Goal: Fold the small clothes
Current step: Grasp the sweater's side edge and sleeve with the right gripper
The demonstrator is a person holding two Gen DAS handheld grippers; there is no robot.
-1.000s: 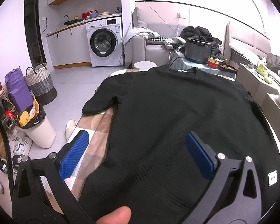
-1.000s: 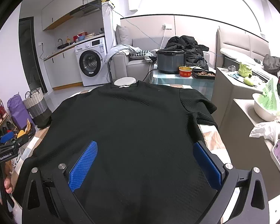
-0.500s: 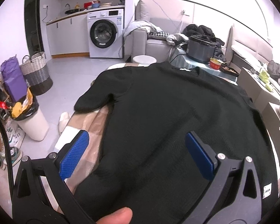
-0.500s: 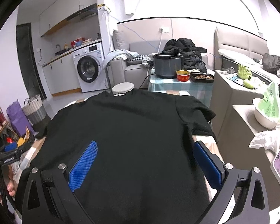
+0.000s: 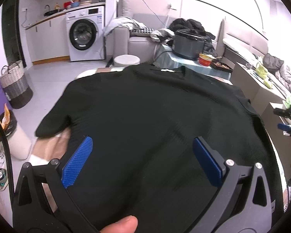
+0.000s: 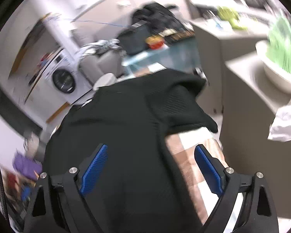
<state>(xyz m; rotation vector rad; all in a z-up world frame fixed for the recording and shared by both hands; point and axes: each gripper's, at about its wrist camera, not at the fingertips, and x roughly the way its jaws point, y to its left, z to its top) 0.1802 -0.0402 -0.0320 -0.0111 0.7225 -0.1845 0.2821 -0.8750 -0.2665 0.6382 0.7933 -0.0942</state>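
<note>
A black short-sleeved shirt (image 5: 145, 106) lies spread flat on a table with a brown-and-white checked cloth (image 5: 54, 145). My left gripper (image 5: 142, 138) hangs open just above the shirt's body, near its left side edge and below the left sleeve; nothing is between its pads. My right gripper (image 6: 151, 146) is tilted over the shirt (image 6: 126, 126), astride its right side edge below the right sleeve. Its jaws are closing with the edge between them, and the pads do not press on it. It also shows at the far right of the left wrist view as a dark gripper (image 5: 287, 124).
Beyond the table stand a white stool (image 5: 126, 60), a washing machine (image 5: 83, 35) and a low glass table with a dark pot (image 5: 188, 42). A basket (image 5: 13, 83) and a bin (image 5: 19, 141) are on the floor at left. Grey cabinets (image 6: 242, 116) with a bowl (image 6: 277, 71) stand right.
The right gripper has swung right and rolled, coming from mid-shirt to the right side edge, and its jaws have narrowed a little. The left gripper has moved further in over the shirt.
</note>
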